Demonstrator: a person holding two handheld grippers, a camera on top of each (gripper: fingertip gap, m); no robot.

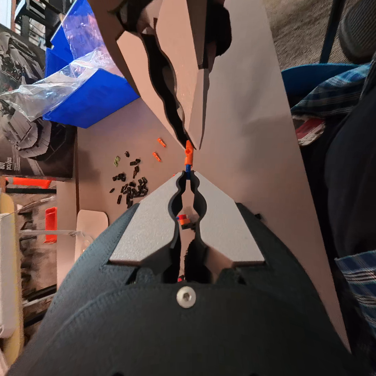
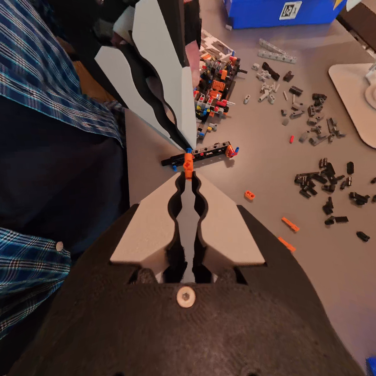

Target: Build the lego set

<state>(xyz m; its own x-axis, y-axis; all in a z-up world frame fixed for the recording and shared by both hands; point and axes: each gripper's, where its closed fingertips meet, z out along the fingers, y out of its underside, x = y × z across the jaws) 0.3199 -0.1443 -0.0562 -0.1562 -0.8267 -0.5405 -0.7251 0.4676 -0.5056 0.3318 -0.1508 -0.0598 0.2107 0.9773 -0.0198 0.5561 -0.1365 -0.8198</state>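
Spanning the gap between the two tongs, an orange connector (image 2: 188, 165) and a blue pin (image 1: 188, 172) sit end to end at frame centre in both wrist views, held in the air above the table (image 2: 234, 203). Their shared long axis runs straight along the line from one gripper tip to the other, vertical in each frame.

The right gripper (image 2: 188, 176) is nearly closed, pinching the lower end of the orange connector by its very tips. The left gripper (image 1: 188, 176) is likewise almost closed, gripping the blue pin at its tips. Each gripper shows in the other's view as a pair of pale fingers descending from the top of the frame.

Judgement: the pin looks partly seated in the connector; the coming move is a push along that common axis, tips toward tips. Any sideways tilt would likely bind or flick the small parts loose.

Behind the joint in the right wrist view lies a black beam assembly (image 2: 203, 153), with the larger built model (image 2: 215, 89) above it, and loose black pins (image 2: 317, 181) at right.
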